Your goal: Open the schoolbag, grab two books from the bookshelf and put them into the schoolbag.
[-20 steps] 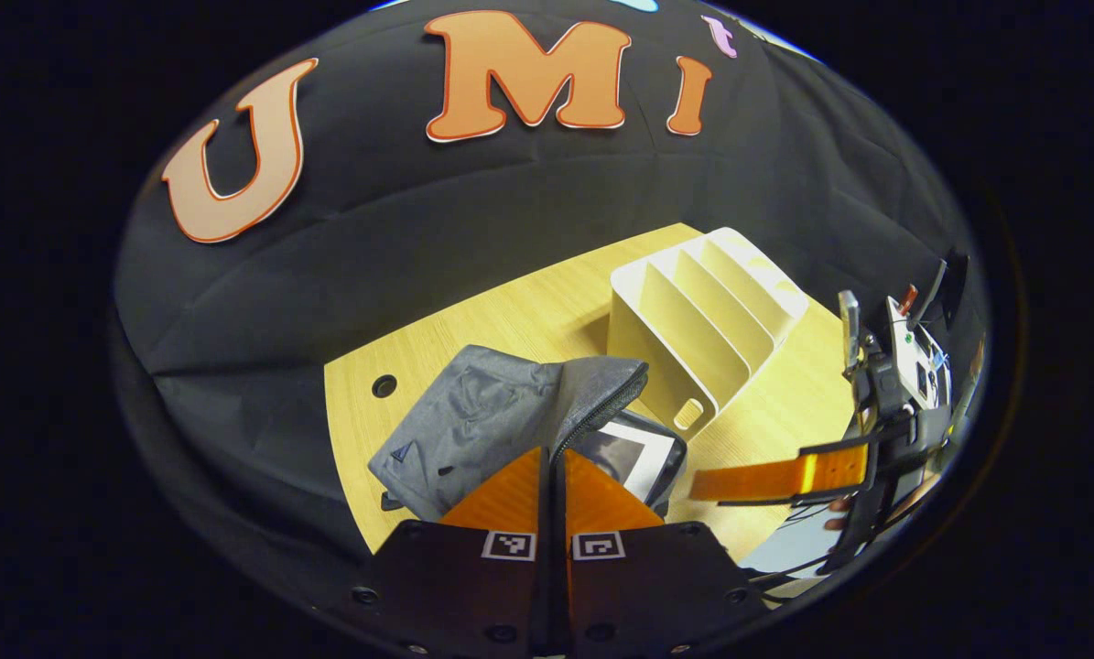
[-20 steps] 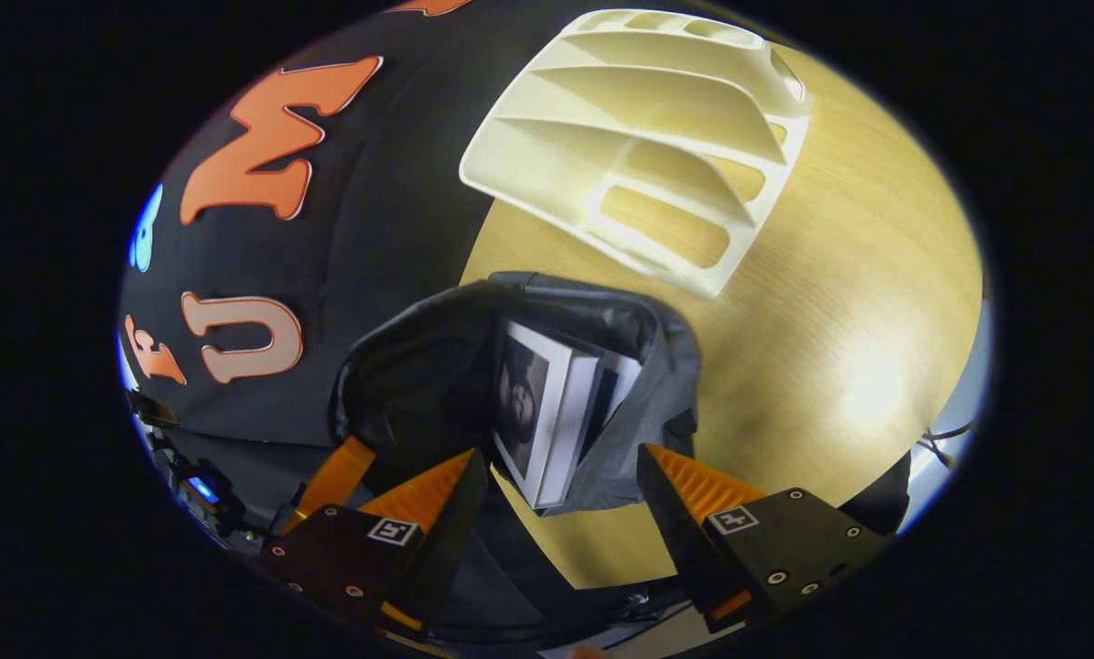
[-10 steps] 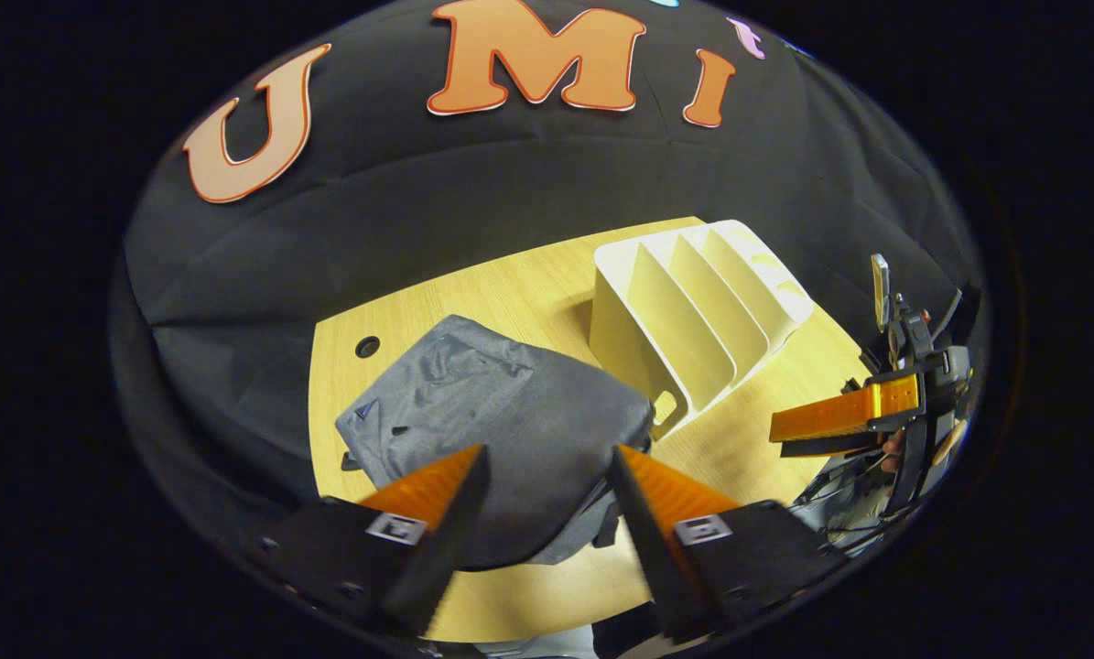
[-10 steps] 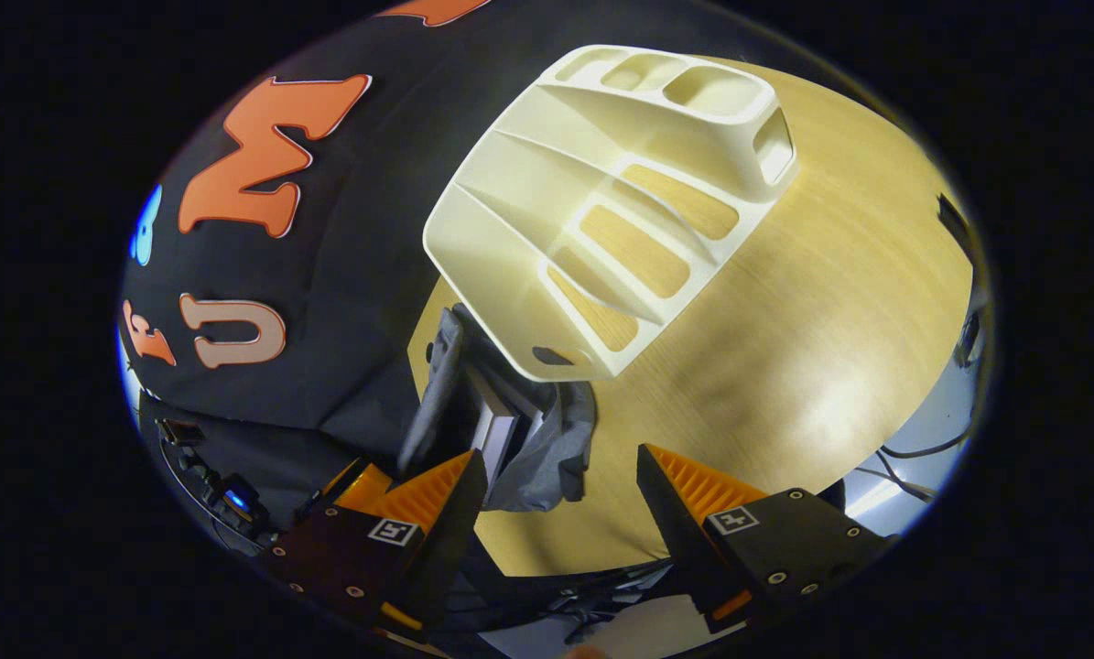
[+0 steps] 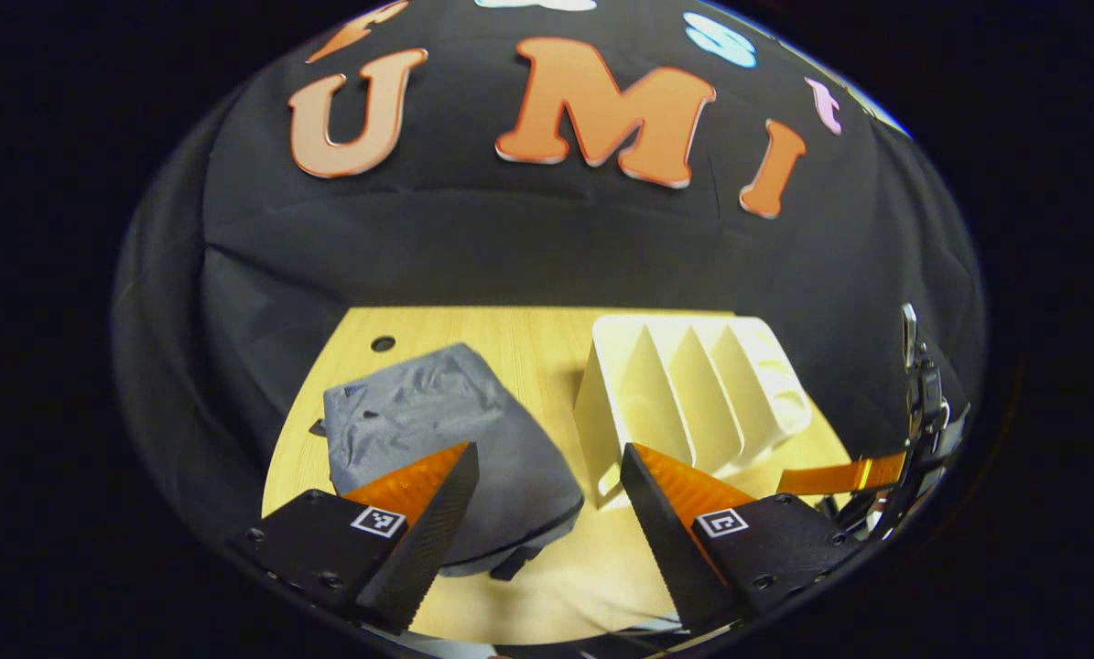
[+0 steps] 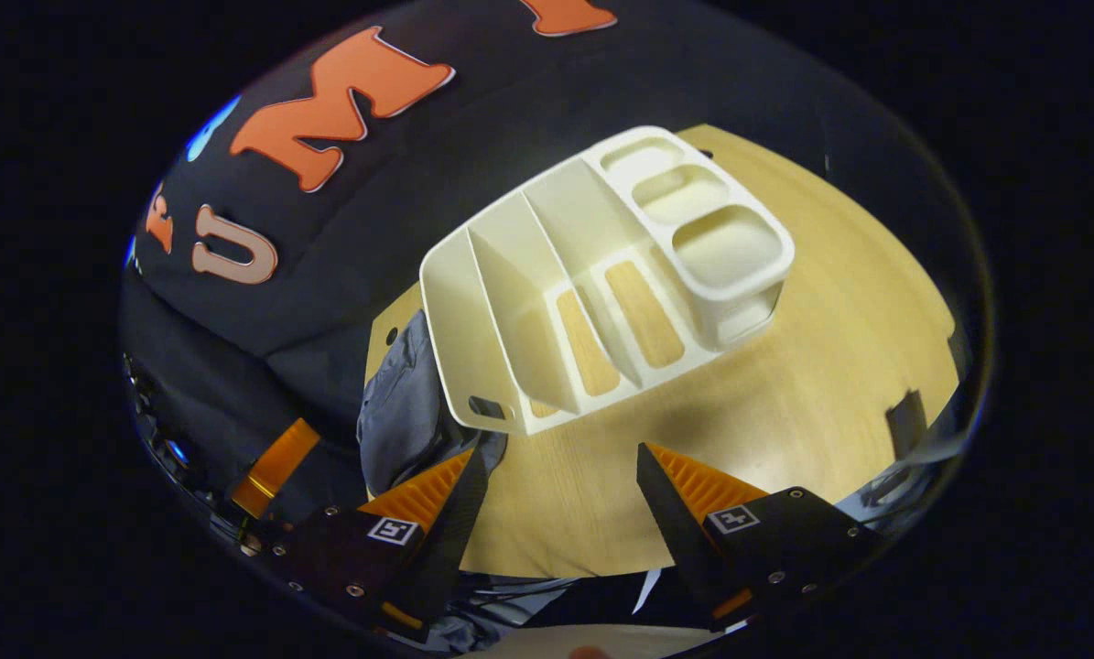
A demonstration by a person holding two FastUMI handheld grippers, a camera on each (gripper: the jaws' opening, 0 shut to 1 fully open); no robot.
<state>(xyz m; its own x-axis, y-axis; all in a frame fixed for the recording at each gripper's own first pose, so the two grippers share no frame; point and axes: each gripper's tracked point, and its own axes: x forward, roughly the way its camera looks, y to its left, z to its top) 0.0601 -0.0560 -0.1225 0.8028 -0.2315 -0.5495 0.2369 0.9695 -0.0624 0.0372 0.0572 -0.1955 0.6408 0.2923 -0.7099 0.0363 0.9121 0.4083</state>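
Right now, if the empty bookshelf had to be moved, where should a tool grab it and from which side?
Probably the bookshelf's upright divider walls: thin plates with open slots either side, so fingers could straddle one from above. The slotted front corner by the schoolbag is another hold. Both the left tool and right tool are open.

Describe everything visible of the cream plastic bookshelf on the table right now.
The cream plastic bookshelf stands upright on the light wooden table, beside the grey fabric schoolbag. Slanted dividers split it into open slots with no books in them, with slotted cut-outs in the floor and three rounded cups at one end. Moulded, matte, one piece. Neither gripper touches it.
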